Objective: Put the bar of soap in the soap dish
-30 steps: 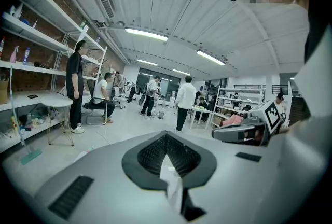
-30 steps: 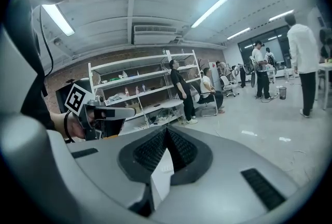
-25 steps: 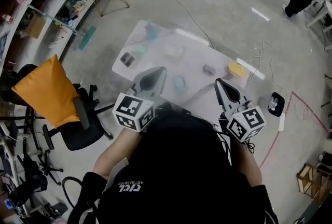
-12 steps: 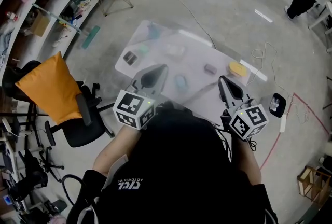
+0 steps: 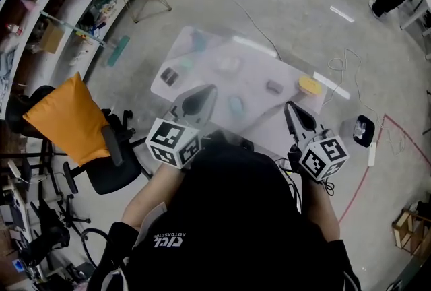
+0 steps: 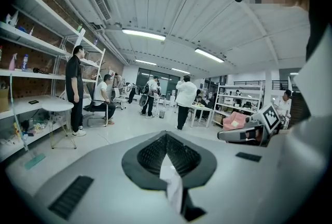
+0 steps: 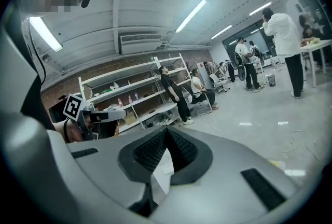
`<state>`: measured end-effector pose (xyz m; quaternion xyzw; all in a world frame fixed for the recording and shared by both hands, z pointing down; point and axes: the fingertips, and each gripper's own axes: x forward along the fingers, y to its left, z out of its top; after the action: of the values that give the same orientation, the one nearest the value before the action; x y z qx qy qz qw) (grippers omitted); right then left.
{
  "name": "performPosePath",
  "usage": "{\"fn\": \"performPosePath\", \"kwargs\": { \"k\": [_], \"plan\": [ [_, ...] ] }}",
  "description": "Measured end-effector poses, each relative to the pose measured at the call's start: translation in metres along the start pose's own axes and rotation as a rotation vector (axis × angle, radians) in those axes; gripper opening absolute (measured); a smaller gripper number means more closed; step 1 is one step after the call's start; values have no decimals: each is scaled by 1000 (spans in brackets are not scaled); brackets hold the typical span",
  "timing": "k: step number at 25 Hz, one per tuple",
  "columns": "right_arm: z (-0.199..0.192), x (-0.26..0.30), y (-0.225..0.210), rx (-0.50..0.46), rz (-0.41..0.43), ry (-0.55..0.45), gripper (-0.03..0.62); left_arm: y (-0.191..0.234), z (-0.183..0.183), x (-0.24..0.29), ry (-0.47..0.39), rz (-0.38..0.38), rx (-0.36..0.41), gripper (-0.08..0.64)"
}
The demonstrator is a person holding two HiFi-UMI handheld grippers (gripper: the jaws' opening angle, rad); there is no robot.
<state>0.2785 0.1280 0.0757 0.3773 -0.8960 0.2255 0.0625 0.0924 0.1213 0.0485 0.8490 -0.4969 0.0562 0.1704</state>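
In the head view a pale table stands in front of me. A small teal oblong, which looks like the bar of soap, lies near its front edge. Farther back sits a whitish shallow dish, too small to make out well. My left gripper is held over the table's near left side, left of the teal bar, jaws together and empty. My right gripper hovers at the near right edge, also shut on nothing. Both gripper views look out level across the room, with shut jaw tips and no table in sight.
Also on the table are a yellow round thing, a small grey piece, a dark block and a teal item. An office chair with an orange cushion stands at the left. Cables trail on the floor; people stand around.
The head view has drifted slightly, so the table sits a little to the right. The right gripper's cube has edged right and rolled a touch. Both grippers stay shut and empty.
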Motion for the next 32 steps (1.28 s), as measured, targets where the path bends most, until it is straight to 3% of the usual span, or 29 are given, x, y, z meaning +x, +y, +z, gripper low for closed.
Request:
{"fn": "performPosePath", "kwargs": {
  "k": [8, 11, 14, 21, 26, 32],
  "plan": [
    [-18, 19, 4, -8, -71, 67, 15, 30, -14, 2, 40, -8, -56, 9],
    [-15, 34, 14, 11, -94, 45, 15, 47, -19, -1, 57, -28, -66, 9],
    [-11, 52, 24, 21, -121, 12, 16, 68, -23, -6, 75, -50, -34, 9],
    [-29, 86, 31, 60, -194, 67, 17, 106, -22, -10, 63, -115, 10, 9],
    [-36, 98, 32, 97, -194, 81, 15, 114, -38, -1, 103, -218, -40, 9],
    [-53, 99, 2, 136, -217, 121, 15, 112, -53, 24, 150, -230, -48, 9]
  ]
}}
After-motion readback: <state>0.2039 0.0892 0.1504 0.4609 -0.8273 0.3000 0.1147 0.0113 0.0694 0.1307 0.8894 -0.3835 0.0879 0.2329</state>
